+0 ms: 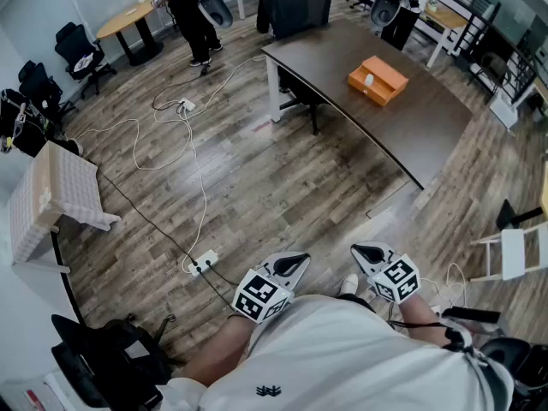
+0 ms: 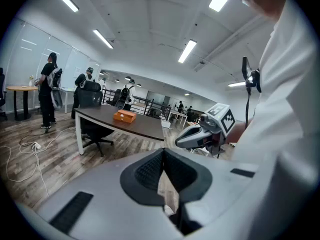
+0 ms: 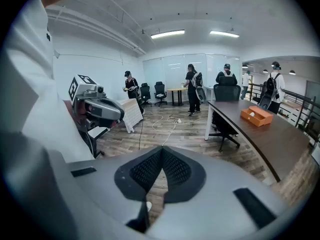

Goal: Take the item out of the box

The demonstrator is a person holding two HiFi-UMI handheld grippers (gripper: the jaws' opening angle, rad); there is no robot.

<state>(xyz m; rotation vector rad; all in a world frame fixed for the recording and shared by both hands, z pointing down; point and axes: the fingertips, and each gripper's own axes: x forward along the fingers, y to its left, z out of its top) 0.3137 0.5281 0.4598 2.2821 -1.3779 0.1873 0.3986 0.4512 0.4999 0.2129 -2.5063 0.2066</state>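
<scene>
left gripper (image 1: 294, 262): we see its jaws together, nothing held;
right gripper (image 1: 366, 253): closed too, empty;
box (image 1: 378, 80): orange, on the dark table (image 1: 428, 135), well apart from both our grippers

Head view peers steeply down from above the person, with the table (image 1: 428, 122) far ahead. Left gripper view sits low by the body, facing forward-right and catching the right gripper (image 2: 183, 142). Right gripper view mirrors it, catching the left gripper (image 3: 119, 117). All three share the distant table and box (image 1: 377, 80).
</scene>
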